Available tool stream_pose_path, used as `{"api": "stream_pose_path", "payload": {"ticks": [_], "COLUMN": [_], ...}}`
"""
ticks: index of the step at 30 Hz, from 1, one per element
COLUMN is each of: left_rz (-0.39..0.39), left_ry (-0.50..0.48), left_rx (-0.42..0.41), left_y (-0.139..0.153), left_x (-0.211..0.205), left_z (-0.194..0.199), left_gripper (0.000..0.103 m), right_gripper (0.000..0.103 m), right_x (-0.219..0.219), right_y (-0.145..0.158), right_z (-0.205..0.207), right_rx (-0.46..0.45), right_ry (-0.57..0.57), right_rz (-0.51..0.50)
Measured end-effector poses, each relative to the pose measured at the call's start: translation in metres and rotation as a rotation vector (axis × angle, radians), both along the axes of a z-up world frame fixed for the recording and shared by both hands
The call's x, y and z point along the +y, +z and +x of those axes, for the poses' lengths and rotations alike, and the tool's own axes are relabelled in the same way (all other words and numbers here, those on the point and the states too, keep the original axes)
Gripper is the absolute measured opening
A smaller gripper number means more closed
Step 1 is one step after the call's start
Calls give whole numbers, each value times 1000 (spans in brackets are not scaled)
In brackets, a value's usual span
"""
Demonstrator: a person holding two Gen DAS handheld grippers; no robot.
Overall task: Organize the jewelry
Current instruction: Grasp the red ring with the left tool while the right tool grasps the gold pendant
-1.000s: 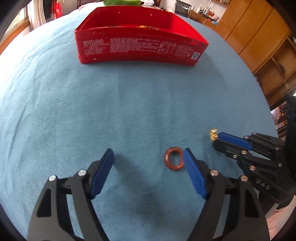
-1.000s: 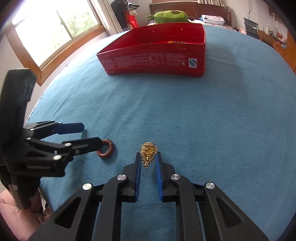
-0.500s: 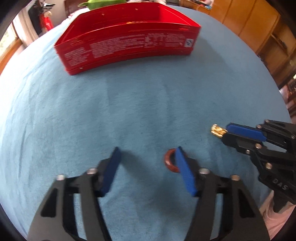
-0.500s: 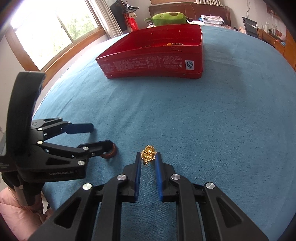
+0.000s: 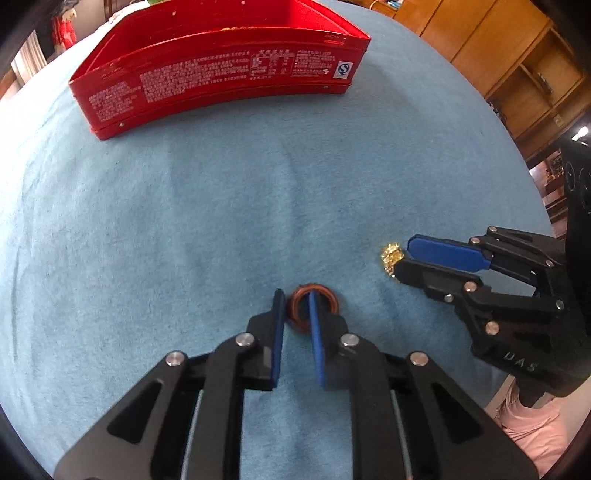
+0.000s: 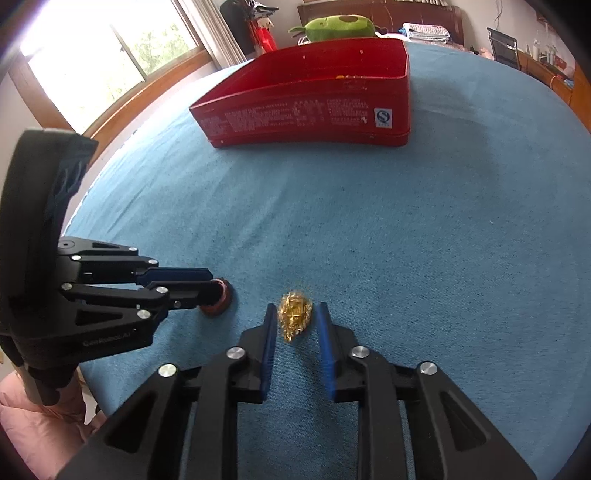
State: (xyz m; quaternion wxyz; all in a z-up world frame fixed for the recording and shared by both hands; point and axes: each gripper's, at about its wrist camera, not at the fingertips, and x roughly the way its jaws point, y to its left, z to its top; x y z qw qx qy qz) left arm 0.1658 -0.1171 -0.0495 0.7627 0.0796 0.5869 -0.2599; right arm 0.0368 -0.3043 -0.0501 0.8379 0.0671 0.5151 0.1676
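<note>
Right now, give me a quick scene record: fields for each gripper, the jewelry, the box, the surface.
left gripper: shut on ring, one finger through its hole, one outside
ring: reddish-brown, at the cloth
right gripper: shut on gold piece
gold piece: crumpled gold jewelry between the pads
box: red, open top, far side of cloth, small items inside
cloth: blue, covers the table
plush: green, behind box

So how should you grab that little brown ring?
Pinch its band. The brown ring lies flat on the blue cloth, so come down from above with one finger through the hole and one outside the rim. The left gripper is placed just so, on the ring's left side.
</note>
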Motion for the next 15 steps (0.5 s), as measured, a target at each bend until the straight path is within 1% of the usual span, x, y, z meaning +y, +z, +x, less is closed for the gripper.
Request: {"api": "stream_pose_path", "payload": {"ticks": [4,9,12,15], "left_rz": [-3,-4,-24,-66], "left_ry": [0,1,7,20], "left_rx": [-12,-50,-57,-34], "left_y": [-2,-2,-1,-1], "left_x": [-9,-15,-11,0], "left_z": [-3,-10,-13,-14], "left_gripper": [15,10,9,7], "right_gripper": [24,20,19,19], "right_x": [5,14,13,4], "right_y": [-2,-1,0,8], "right_z": [3,-5,-9,-11], "right_rx": [-9,-36,-44,-63], "right_ry": [11,32,24,9], "right_rz": [-22,-94,-83,-42]}}
